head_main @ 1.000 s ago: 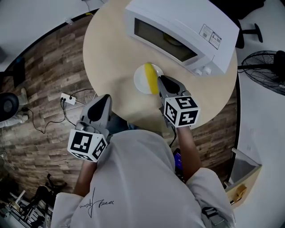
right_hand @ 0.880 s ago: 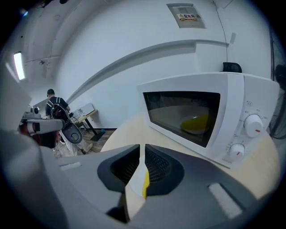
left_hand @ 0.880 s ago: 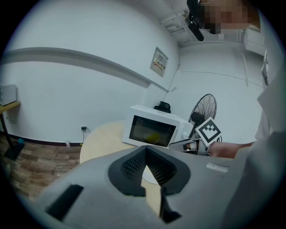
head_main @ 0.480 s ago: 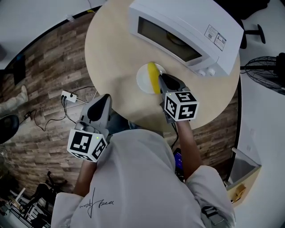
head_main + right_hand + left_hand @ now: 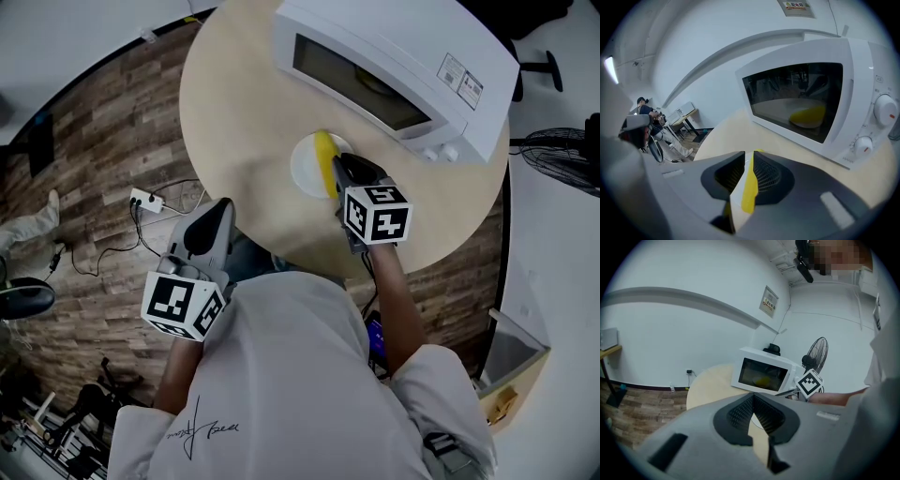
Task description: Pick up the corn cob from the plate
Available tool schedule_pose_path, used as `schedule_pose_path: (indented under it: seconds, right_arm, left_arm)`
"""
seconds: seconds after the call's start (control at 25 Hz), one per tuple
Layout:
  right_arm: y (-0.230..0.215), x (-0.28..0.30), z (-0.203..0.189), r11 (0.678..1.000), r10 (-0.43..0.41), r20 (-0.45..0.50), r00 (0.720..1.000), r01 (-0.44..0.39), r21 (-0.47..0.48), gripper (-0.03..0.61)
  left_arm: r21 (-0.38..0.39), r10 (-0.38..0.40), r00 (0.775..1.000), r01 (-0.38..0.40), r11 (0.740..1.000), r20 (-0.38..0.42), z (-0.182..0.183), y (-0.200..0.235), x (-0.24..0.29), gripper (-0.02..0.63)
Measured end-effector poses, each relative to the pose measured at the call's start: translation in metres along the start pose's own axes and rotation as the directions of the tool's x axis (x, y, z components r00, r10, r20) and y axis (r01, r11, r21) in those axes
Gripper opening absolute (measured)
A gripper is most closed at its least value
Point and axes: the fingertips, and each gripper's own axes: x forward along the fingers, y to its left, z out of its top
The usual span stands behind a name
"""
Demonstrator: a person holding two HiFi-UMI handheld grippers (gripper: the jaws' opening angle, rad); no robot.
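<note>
Just eased the right gripper's [image 5: 336, 167] jaws slightly apart low over the corn cob [image 5: 324, 155], catching yellow in the gap without squeezing. Finding the cob flat on the white plate [image 5: 304, 169] (right before the microwave [image 5: 394, 66]). Holding the left gripper [image 5: 223, 206] closed, empty, off the table's [image 5: 244, 112] near edge.

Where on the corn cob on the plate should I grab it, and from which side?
Grip the corn cob around its middle, jaws across its width, coming down from above. It lies flat on the plate, pointing toward the microwave, so both long sides look free.
</note>
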Motion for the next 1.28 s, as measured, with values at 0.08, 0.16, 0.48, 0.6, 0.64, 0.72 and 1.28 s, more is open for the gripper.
schedule_pose_path:
  seconds: [0.08, 0.16, 0.48, 0.6, 0.64, 0.72, 1.28]
  right_arm:
    - [-0.002, 0.004, -0.002, 1.000, -0.004, -0.009, 1.000, 0.004, -0.002, 0.072]
    - [-0.004, 0.009, -0.005, 1.000, -0.008, -0.020, 1.000, 0.008, 0.001, 0.077]
    - [-0.009, 0.024, -0.018, 1.000, -0.021, -0.066, 0.998, 0.022, 0.006, 0.092]
    - [-0.010, 0.029, -0.022, 1.000, -0.028, -0.079, 0.996, 0.028, 0.006, 0.100]
    - [-0.011, 0.030, -0.023, 0.999, -0.032, -0.085, 0.996, 0.033, 0.007, 0.104]
    - [-0.012, 0.032, -0.026, 0.999, -0.041, -0.098, 0.994, 0.042, 0.007, 0.120]
    - [-0.017, 0.052, -0.046, 0.998, -0.063, -0.195, 0.979, 0.064, -0.001, 0.206]
  left_arm:
    - [-0.005, 0.004, 1.000, -0.004, 1.000, 0.000, 0.000, 0.002, 0.000, -0.006]
    - [-0.007, 0.006, 1.000, -0.006, 1.000, 0.000, 0.000, 0.004, -0.001, -0.006]
    - [-0.011, 0.015, 1.000, -0.015, 1.000, -0.006, -0.001, 0.011, -0.003, -0.006]
    - [-0.010, 0.015, 1.000, -0.015, 1.000, -0.010, -0.002, 0.013, -0.003, -0.006]
    - [-0.009, 0.015, 1.000, -0.015, 1.000, -0.013, -0.003, 0.014, -0.003, -0.006]
    - [-0.007, 0.017, 1.000, -0.017, 1.000, -0.017, -0.003, 0.016, -0.004, -0.006]
    - [-0.016, 0.018, 0.999, -0.019, 1.000, -0.029, -0.006, 0.026, -0.006, -0.006]
